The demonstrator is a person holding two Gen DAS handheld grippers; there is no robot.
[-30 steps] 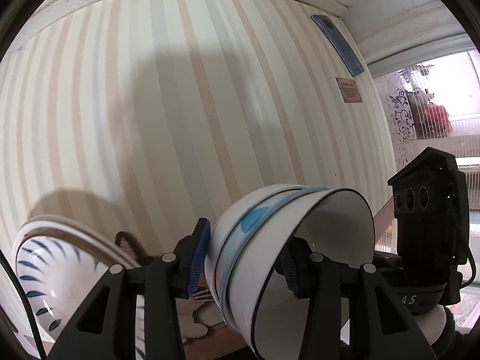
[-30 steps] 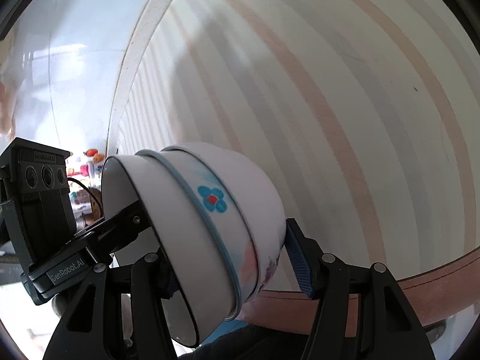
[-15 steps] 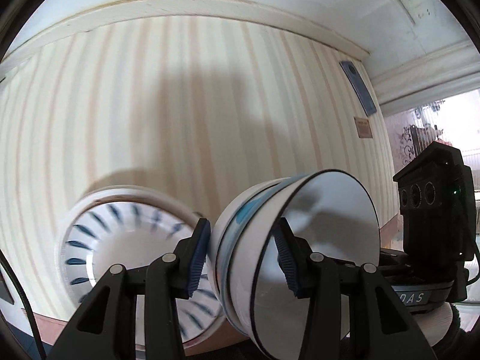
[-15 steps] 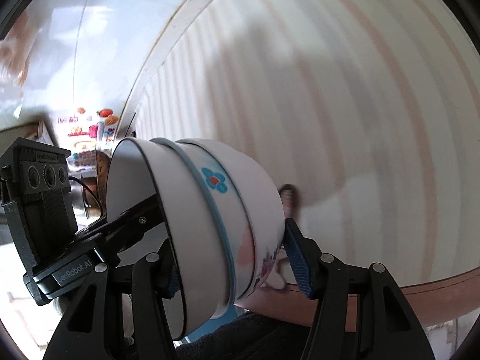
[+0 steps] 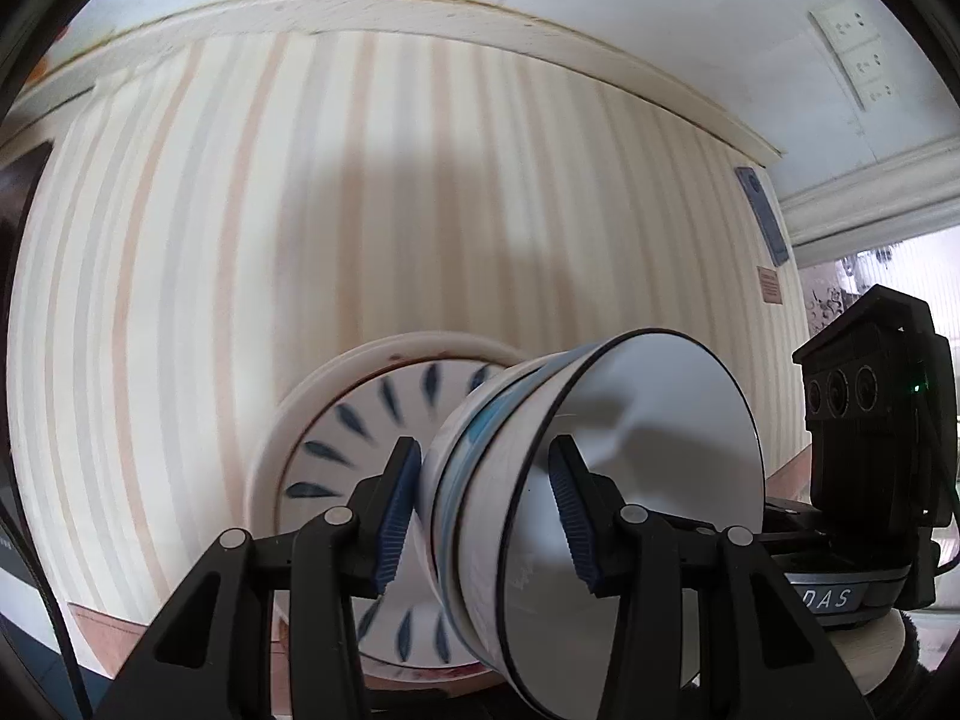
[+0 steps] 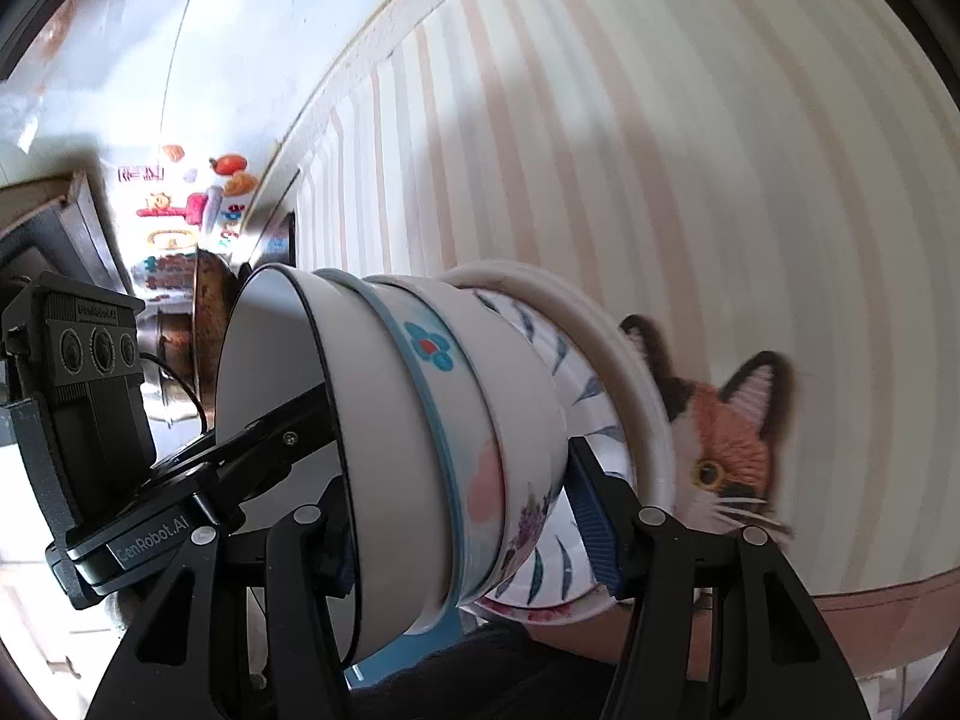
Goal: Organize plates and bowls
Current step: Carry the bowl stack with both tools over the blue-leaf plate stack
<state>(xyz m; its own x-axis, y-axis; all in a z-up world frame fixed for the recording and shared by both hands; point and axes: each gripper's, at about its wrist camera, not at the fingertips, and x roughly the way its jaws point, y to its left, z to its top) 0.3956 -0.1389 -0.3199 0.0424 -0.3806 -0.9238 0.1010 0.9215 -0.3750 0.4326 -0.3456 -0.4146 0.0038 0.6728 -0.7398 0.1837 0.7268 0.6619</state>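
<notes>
A stack of three nested bowls (image 5: pixel 600 480) is held between both grippers. My left gripper (image 5: pixel 483 480) is shut on it, one pad inside the black-rimmed inner bowl and one against the outer wall. From the opposite side my right gripper (image 6: pixel 462 480) is shut on the same bowl stack (image 6: pixel 420 432); its right pad sits at the base and its left finger is hidden inside. Right behind the bowls lies a blue-leaf plate (image 5: pixel 336 456) on a larger white plate (image 5: pixel 270 450), also seen as plates (image 6: pixel 606 396). I cannot tell whether bowls and plates touch.
The plates rest on a beige striped surface (image 5: pixel 240 240) with a brown edge (image 6: pixel 870 606). A fox-like embroidered patch (image 6: pixel 726 444) lies just beyond the plates. The other gripper's body (image 5: pixel 864 480) stands close at the right. A wall socket (image 5: pixel 852 54) is far off.
The bowl stack, held by both grippers, has swung over toward the plates, which now sit directly behind it. The embroidered patch has come into the right wrist view.
</notes>
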